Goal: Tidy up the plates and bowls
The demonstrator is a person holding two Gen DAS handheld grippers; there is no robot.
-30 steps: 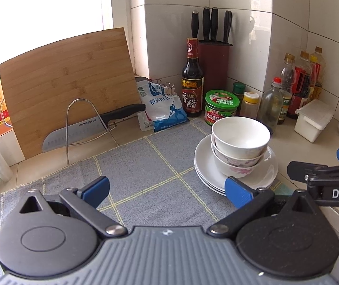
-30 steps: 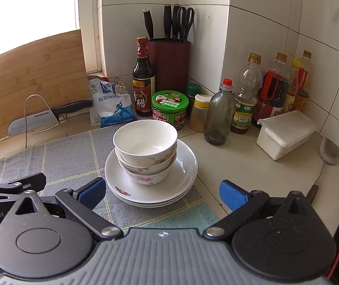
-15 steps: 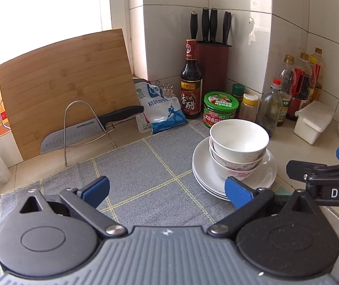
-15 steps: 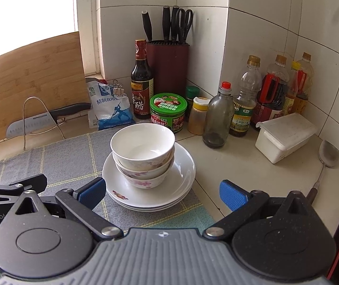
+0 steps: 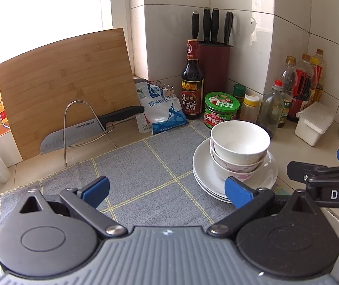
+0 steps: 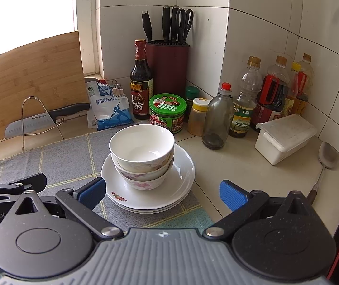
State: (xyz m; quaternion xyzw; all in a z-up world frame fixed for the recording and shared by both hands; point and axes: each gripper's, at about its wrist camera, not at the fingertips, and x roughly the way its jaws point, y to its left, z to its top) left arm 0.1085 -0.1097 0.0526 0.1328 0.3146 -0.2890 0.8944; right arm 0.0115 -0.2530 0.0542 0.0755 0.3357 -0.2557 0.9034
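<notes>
Nested white bowls [image 5: 239, 142] [image 6: 142, 149] with pink flowers sit on a stack of white plates [image 5: 203, 166] [image 6: 183, 173], on the right part of a grey checked mat [image 5: 133, 173] [image 6: 69, 156]. My left gripper [image 5: 167, 188] is open over the mat, its right fingertip just in front of the plates' near rim. My right gripper [image 6: 161, 191] is open too, a little short of the plates, with the stack between the lines of its fingers. Nothing is held. The right gripper's side shows at the right edge of the left wrist view.
Behind the stack stand a green-lidded jar [image 6: 168, 112], a vinegar bottle [image 6: 141, 80], a knife block [image 6: 167, 64] and several oil bottles [image 6: 243, 99]. A white lidded box [image 6: 284, 137] and a metal spoon [image 6: 326, 161] lie right. A cutting board [image 5: 67, 87], knife [image 5: 86, 130] and salt bag [image 5: 161, 109] are back left.
Both grippers have drifted slightly, so the plate stack has shifted a little left in both views and sits lower in the right wrist view. Jaws stay open, nothing gripped.
</notes>
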